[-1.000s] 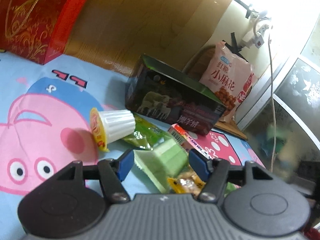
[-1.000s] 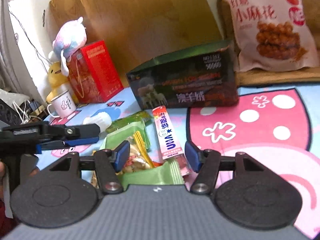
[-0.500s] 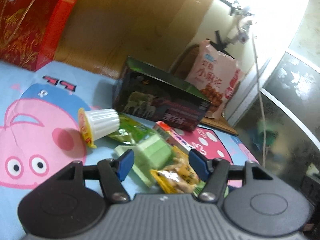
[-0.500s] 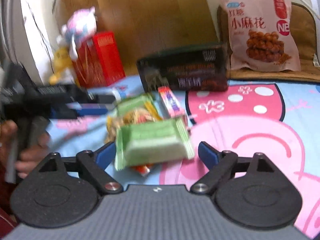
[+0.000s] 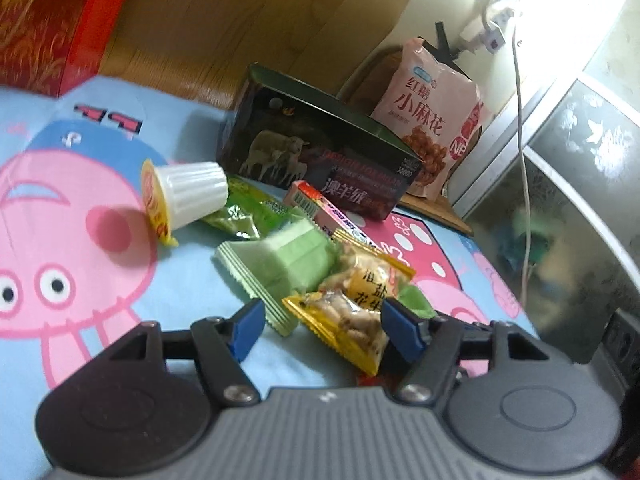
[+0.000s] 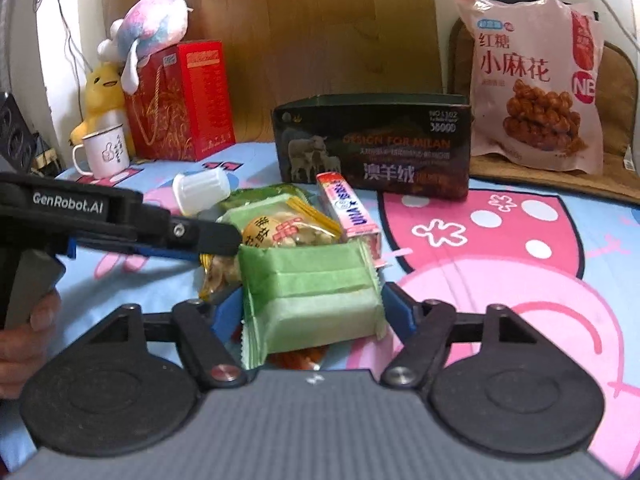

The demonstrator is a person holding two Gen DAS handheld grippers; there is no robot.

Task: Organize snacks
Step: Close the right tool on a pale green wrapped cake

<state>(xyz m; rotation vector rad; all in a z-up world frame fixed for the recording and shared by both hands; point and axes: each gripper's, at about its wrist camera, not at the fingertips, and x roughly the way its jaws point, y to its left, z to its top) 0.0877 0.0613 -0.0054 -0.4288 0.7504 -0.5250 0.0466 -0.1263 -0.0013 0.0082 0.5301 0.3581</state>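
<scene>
In the right wrist view, a pale green wafer packet [image 6: 316, 296] fills the gap of my right gripper [image 6: 310, 312]; the jaws are closing and both blue pads touch its ends. Behind it lie a yellow peanut packet [image 6: 280, 232], a pink candy stick box [image 6: 348, 212] and a white jelly cup [image 6: 200, 192]. My left gripper [image 5: 326, 330] is open, its jaws opening slightly, with the yellow peanut packet [image 5: 348, 320] loose between the fingers. A second green wafer packet [image 5: 276, 264] lies ahead of its left pad. The left gripper [image 6: 120, 220] reaches in from the left in the right wrist view.
A dark sheep-print box [image 6: 372, 144] stands behind the snacks, with a pink bag of fried twists [image 6: 536, 80] to its right. A red box [image 6: 180, 100], plush toys [image 6: 152, 28] and a mug [image 6: 104, 156] stand at the back left. A cable [image 5: 524, 160] hangs by the glass door.
My right gripper opened wide, then narrowed onto the green wafer packet and rolled level. My left gripper turned a little, so the peanut packet now lies between its fingers.
</scene>
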